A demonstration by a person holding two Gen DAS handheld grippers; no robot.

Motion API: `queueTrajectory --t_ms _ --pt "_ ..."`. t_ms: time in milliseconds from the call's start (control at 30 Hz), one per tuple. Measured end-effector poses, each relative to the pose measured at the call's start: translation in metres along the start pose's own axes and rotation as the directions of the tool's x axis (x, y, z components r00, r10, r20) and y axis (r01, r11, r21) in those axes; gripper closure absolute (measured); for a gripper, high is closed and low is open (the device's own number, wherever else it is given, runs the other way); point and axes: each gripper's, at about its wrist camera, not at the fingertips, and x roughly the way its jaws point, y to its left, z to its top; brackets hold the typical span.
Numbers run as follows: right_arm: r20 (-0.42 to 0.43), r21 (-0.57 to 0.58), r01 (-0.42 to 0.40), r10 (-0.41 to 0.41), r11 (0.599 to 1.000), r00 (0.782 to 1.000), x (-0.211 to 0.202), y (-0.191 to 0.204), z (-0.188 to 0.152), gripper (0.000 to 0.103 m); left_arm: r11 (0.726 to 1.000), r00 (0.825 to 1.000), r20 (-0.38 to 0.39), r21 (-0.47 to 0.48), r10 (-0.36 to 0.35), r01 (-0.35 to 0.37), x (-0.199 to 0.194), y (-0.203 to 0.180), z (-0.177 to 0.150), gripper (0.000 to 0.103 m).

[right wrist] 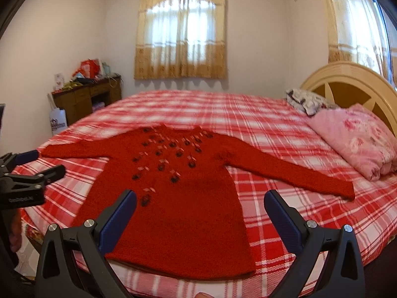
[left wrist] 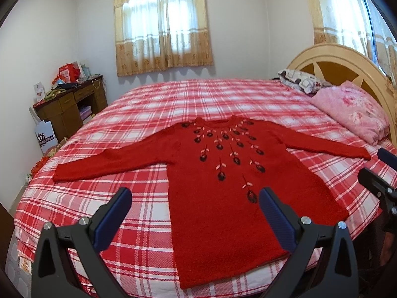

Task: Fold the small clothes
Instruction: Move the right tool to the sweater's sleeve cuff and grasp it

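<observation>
bare bedspread (left wrist: 223, 94) beyond, pillows (left wrist: 354, 110) right

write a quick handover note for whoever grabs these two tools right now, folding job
Left tool: open, empty, hovering over the near hem.
Right tool: open, empty, hovering over the hem too.
Red sweater: flat, face up on the plaid bed, both sleeves spread out to the sides, collar toward the far window, hem at the near edge.
Pink pillow sits by the headboard, clear of the sweater.
Done: sweater laid out.
Left: all folds, no fold made yet. Probably sleeves in first, then the body.
</observation>
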Motion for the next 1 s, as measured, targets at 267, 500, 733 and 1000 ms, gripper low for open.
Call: queueTrajectory --t_ms 267,500,733,1000 --pt "-0.106 0.106 0.110 -0.098 0.988 0.989 0.047 -0.073 -0.006 0.001 0.999 0.999 -0.052 0.047 0.012 -0.010 0.044 0.004 -0.006 0.000" --pt "-0.206 0.186 0.222 -0.183 0.957 0.961 0.076 -0.146 -0.007 0.001 0.998 0.996 -0.081 0.066 0.031 -0.025 0.086 0.002 0.002 0.000" --pt "-0.295 0.288 0.359 -0.275 0.888 0.915 0.097 -0.243 -0.003 0.001 0.995 0.991 -0.126 0.091 0.047 -0.036 0.127 -0.001 0.009 0.000" --pt "-0.366 0.341 0.464 -0.340 0.817 0.866 0.114 -0.317 0.005 0.001 0.991 0.984 -0.160 0.117 0.076 -0.058 0.161 -0.003 0.015 0.000"
